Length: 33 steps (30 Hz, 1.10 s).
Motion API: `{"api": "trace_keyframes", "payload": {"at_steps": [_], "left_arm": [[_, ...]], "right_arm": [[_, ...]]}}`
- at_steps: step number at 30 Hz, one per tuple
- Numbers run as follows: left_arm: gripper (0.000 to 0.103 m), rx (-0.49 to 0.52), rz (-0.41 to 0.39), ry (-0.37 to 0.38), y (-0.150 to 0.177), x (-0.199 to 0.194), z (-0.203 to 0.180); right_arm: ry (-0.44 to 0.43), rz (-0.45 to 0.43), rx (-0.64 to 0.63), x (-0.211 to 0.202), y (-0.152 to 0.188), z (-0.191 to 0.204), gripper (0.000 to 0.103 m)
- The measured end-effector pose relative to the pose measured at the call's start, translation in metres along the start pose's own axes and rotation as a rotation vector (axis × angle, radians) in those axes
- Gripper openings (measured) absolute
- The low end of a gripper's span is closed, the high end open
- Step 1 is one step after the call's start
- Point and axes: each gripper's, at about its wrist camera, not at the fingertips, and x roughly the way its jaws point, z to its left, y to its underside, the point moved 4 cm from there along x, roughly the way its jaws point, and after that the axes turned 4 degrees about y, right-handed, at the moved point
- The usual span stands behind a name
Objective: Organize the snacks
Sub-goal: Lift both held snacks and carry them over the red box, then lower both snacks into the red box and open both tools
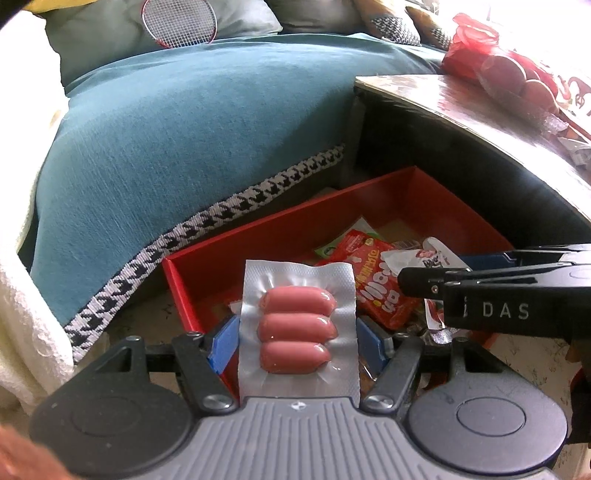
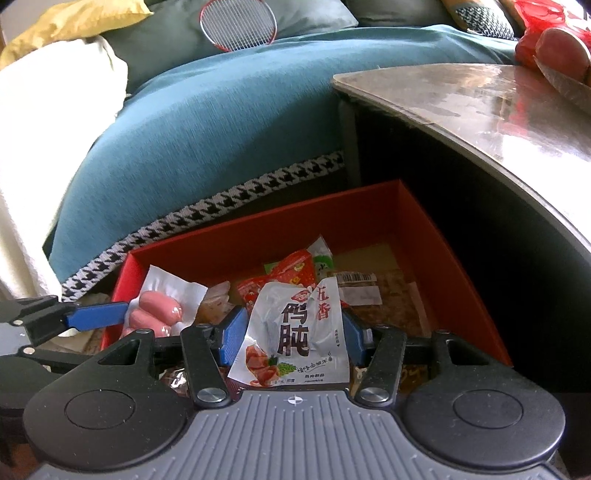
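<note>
A clear vacuum pack of three pink sausages stands between the blue pads of my left gripper, which is shut on it over the near left corner of the red box. My right gripper is shut on a silver snack pouch with black and red lettering, held above the near side of the red box. In the left wrist view the right gripper comes in from the right with that pouch. The right wrist view shows the left gripper's blue finger and the sausage pack at the left.
Several snack packs lie in the box, among them a red packet. The box sits on the floor between a teal-covered sofa and a glossy table bearing red bags. A racket leans on the cushions.
</note>
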Motion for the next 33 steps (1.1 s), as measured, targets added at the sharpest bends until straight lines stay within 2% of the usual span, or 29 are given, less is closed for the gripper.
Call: {"api": "trace_keyframes", "payload": {"at_steps": [11, 23, 33], "left_arm": [[0.062, -0.013, 0.008, 0.012, -0.002, 0.004, 0.002], [0.062, -0.018, 0.014, -0.007, 0.0, -0.001, 0.002], [0.062, -0.012, -0.015, -0.024, -0.001, -0.015, -0.002]], "right_arm": [[0.02, -0.01, 0.0, 0.002, -0.001, -0.003, 0.066], [0.018, -0.021, 0.003, -0.005, -0.001, -0.002, 0.07], [0.021, -0.026, 0.002, -0.011, 0.0, 0.001, 0.073]]}}
